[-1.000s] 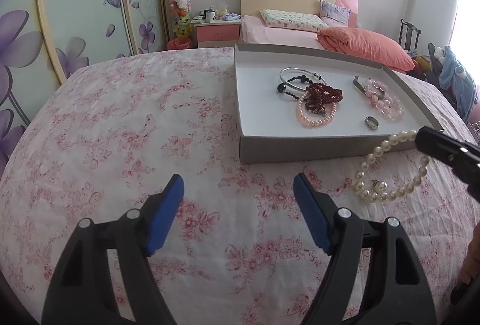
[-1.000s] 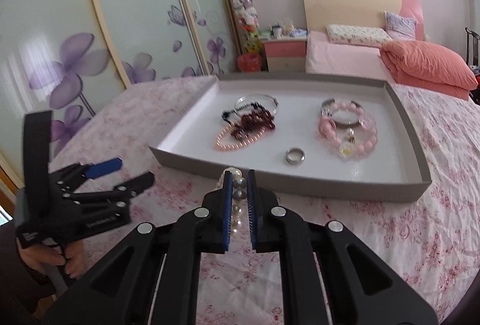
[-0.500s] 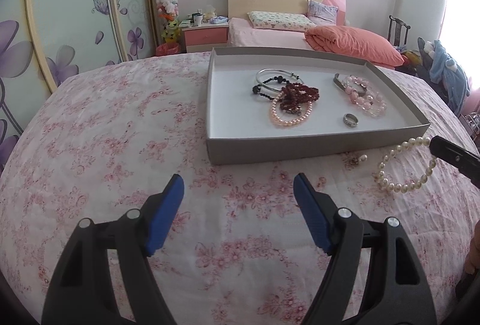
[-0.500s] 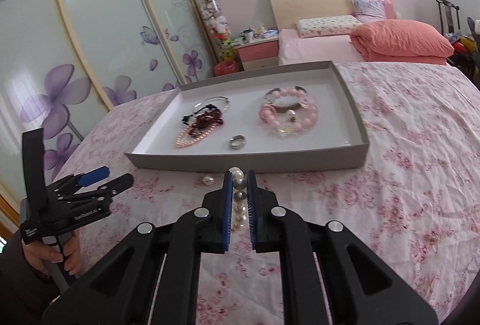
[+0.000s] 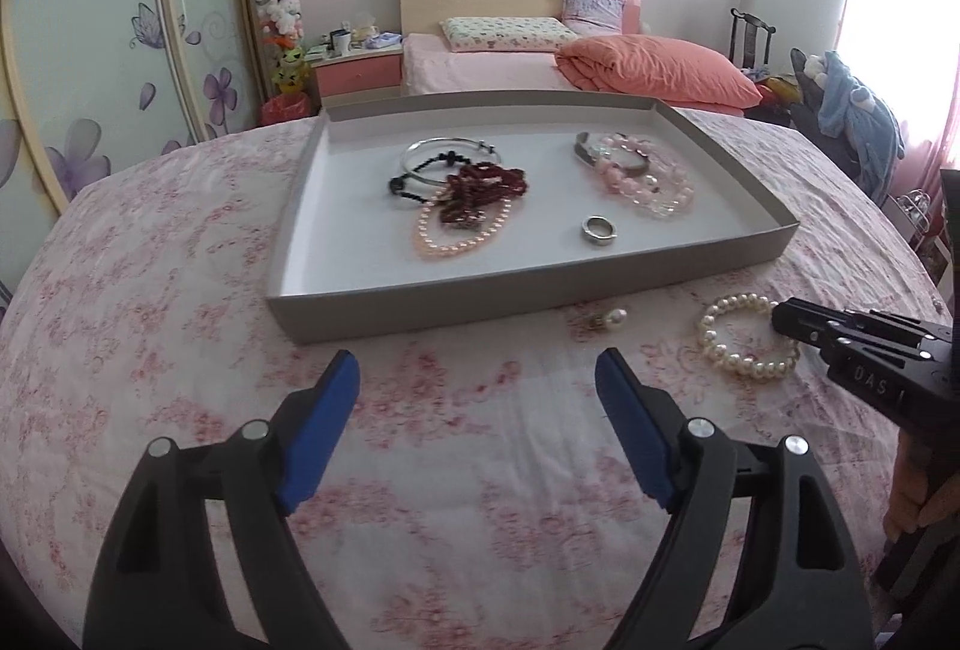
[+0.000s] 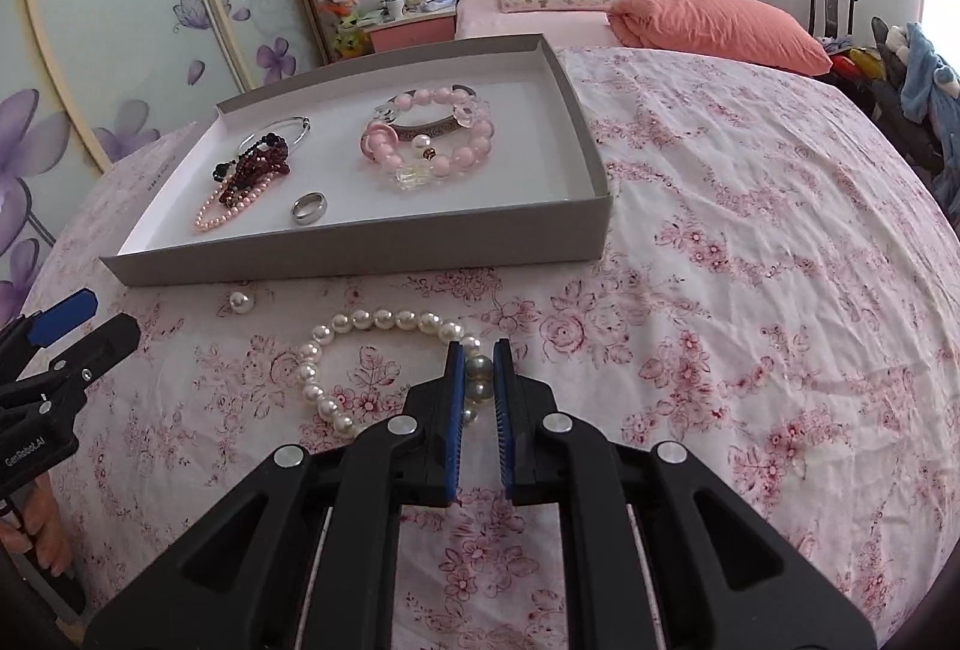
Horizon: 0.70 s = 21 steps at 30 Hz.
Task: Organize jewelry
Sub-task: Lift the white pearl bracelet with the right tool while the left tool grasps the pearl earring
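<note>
**A:** Where's the white pearl bracelet [image 6: 360,350] seen, and how is it laid out?

**B:** It's spread flat on the flowered bedspread [image 6: 750,242], just in front of the grey tray [image 6: 360,254], its loop stretched roughly along the tray's front wall. A few beads are pinched by the right claw [image 6: 478,380]. One loose pearl [image 6: 241,302] is seen nearby.

**A:** And the left claw [image 5: 477,431]?

**B:** Spread and opening, nothing between. One silver ring [image 5: 598,230] is counted in the tray.
</note>
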Motion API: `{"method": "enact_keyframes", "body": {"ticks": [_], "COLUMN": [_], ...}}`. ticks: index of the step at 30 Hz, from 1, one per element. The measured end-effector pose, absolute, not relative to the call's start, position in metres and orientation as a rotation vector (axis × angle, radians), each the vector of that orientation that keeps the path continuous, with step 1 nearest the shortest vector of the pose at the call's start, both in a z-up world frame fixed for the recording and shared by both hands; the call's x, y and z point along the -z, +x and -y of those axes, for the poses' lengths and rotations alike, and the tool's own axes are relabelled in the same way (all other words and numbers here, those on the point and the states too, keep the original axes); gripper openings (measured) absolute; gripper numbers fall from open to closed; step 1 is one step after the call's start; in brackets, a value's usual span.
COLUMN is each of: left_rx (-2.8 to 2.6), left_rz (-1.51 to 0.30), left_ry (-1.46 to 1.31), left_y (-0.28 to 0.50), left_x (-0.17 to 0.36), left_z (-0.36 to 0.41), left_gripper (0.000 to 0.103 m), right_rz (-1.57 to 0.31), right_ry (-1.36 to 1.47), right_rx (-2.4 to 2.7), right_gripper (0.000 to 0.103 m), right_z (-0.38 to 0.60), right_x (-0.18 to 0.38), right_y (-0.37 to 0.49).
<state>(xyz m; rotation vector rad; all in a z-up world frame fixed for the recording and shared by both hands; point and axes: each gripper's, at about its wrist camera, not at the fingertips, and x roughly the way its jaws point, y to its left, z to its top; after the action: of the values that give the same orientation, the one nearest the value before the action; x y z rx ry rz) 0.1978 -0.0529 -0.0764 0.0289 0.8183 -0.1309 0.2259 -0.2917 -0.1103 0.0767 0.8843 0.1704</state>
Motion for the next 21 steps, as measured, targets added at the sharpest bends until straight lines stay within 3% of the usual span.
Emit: {"method": "enact_keyframes", "body": {"ticks": [11, 16, 21], "left_rx": [0.139, 0.115, 0.074], "left_rz": [-0.858, -0.907, -0.920], "left_ry": [0.054, 0.042, 0.007], "left_y": [0.215, 0.231, 0.241], "left_x": [0.086, 0.095, 0.101], "left_z": [0.095, 0.112, 0.117], "left_gripper": [0.078, 0.058, 0.050], "right_rz": [-0.880, -0.880, -0.880], "right_ry": [0.068, 0.092, 0.117], "right_rx": [-0.073, -0.087, -0.100], "right_gripper": [0.011, 0.011, 0.011], "right_z": [0.304, 0.308, 0.311], "right_x": [0.113, 0.114, 0.114], "right_y": [0.221, 0.222, 0.222]}}
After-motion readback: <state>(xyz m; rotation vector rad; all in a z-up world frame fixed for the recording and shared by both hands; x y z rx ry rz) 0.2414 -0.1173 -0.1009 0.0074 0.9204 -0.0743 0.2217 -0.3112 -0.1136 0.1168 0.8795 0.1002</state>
